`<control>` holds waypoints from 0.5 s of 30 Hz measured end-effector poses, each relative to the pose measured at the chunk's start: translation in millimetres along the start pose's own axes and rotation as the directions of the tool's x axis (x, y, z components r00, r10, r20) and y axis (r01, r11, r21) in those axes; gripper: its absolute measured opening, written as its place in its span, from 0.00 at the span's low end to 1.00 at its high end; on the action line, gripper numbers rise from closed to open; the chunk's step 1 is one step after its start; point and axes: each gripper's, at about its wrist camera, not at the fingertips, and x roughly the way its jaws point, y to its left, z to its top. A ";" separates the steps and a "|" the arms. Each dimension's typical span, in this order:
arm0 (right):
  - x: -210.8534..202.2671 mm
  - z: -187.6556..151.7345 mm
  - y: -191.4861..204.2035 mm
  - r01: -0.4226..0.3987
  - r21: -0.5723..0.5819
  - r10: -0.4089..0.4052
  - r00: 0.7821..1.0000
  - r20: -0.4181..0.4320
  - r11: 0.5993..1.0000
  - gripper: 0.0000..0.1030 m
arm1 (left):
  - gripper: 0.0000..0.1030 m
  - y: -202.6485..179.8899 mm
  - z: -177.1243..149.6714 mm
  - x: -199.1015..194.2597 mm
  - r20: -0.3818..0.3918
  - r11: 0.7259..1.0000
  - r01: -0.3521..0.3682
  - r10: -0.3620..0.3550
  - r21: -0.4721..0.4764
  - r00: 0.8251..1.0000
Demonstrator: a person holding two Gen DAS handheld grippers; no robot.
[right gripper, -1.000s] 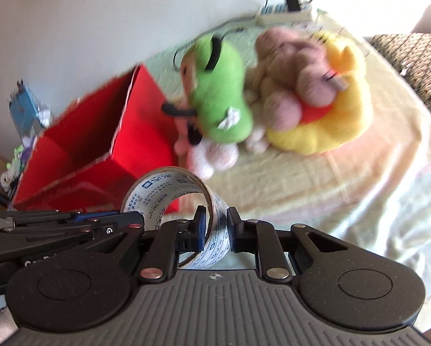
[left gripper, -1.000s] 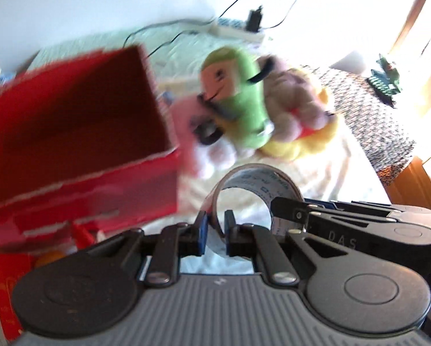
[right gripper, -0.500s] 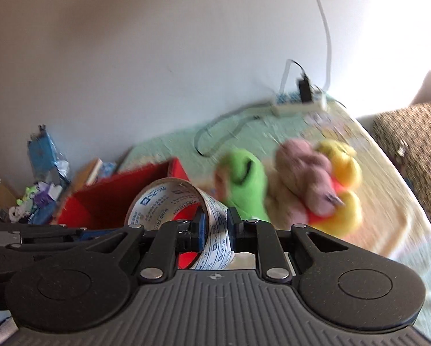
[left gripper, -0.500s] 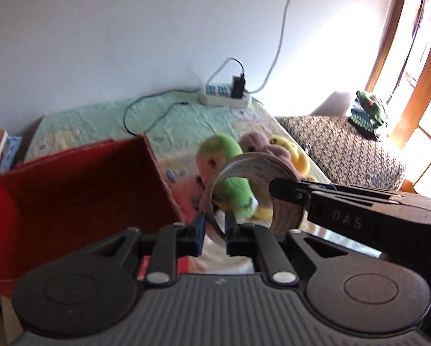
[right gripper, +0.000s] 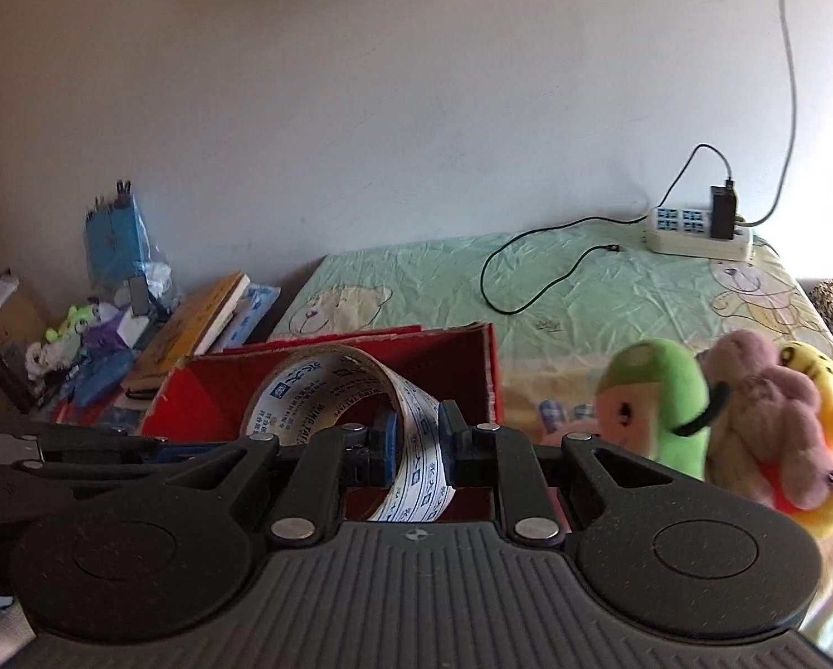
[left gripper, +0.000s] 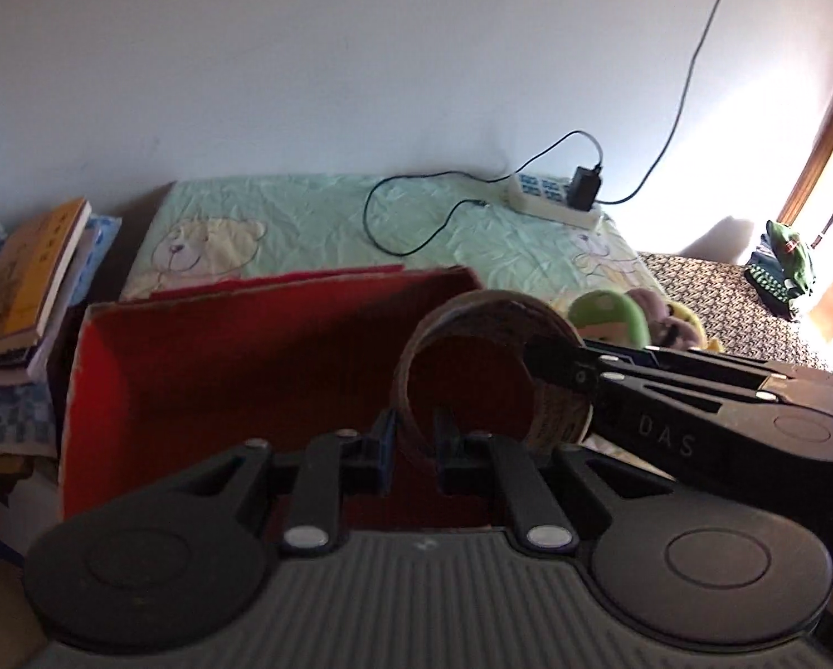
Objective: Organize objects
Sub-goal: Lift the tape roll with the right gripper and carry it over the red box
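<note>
Both grippers hold one roll of clear packing tape (left gripper: 488,368) with blue print (right gripper: 332,390). My left gripper (left gripper: 413,449) is shut on the roll's near wall. My right gripper (right gripper: 419,437) is shut on the opposite side and reaches in from the right of the left wrist view (left gripper: 695,401). The roll hangs above the open red box (left gripper: 221,368), which also shows in the right wrist view (right gripper: 472,357). The box's floor is hidden. Plush toys, green (right gripper: 656,401), pink (right gripper: 761,407) and yellow (right gripper: 823,446), lie right of the box.
The box stands on a bed with a green bear-print sheet (left gripper: 316,223). A power strip with charger and cables (right gripper: 695,228) lies by the wall. Stacked books (left gripper: 26,279) and clutter (right gripper: 104,301) are at the left. A patterned cushion (left gripper: 722,301) is at the right.
Both grippers, still holding the tape roll, have risen and moved left, from beside the plush toys to above the red box.
</note>
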 end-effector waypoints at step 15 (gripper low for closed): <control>91.8 2.2 27.9 0.069 -0.075 -0.085 0.967 -0.242 0.995 0.14 | 0.06 67.1 3.7 77.2 -0.176 0.996 0.011 -0.026 -0.087 0.984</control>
